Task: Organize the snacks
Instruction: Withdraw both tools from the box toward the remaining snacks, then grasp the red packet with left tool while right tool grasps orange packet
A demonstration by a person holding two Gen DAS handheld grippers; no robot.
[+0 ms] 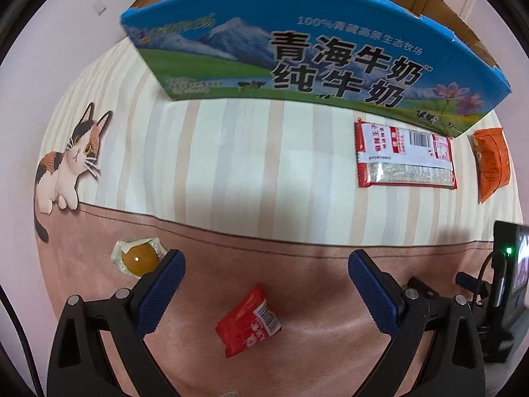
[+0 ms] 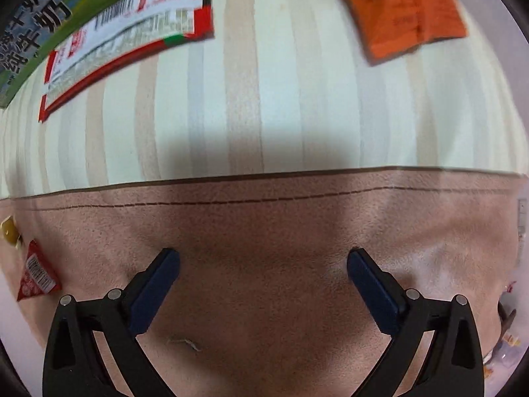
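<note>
We see a tabletop covered by a cloth, pale striped at the back and plain pinkish-brown suede-like at the front (image 1: pixel 297 347), with a printed calico cat (image 1: pixel 71 162) at the left edge. At the back stands a blue and green cardboard milk carton box with its top torn open (image 1: pixel 297 59), which we judge to be the bin for the snacks. Our left gripper (image 1: pixel 266 261) has its blue-padded fingers spread wide and holds nothing; a small crinkled red foil snack packet (image 1: pixel 248 322) lies on the cloth between and just below them, with a round amber sweet in clear wrapping (image 1: pixel 137 258) just beside the left finger. Further back, close to the box, lie a long flat red and white snack packet (image 1: pixel 405 158) and an orange foil pouch (image 1: pixel 491 162). Our right gripper (image 2: pixel 263 259) is equally wide apart and empty, over bare cloth, with the orange pouch well ahead of it. The step in hand looks like picking up the small red packet: we should lower the left fingers to straddle it, close across its narrower width, and keep clear of the amber sweet. The thin foil may slide or crumple, so a slow, level squeeze seems wise.
</note>
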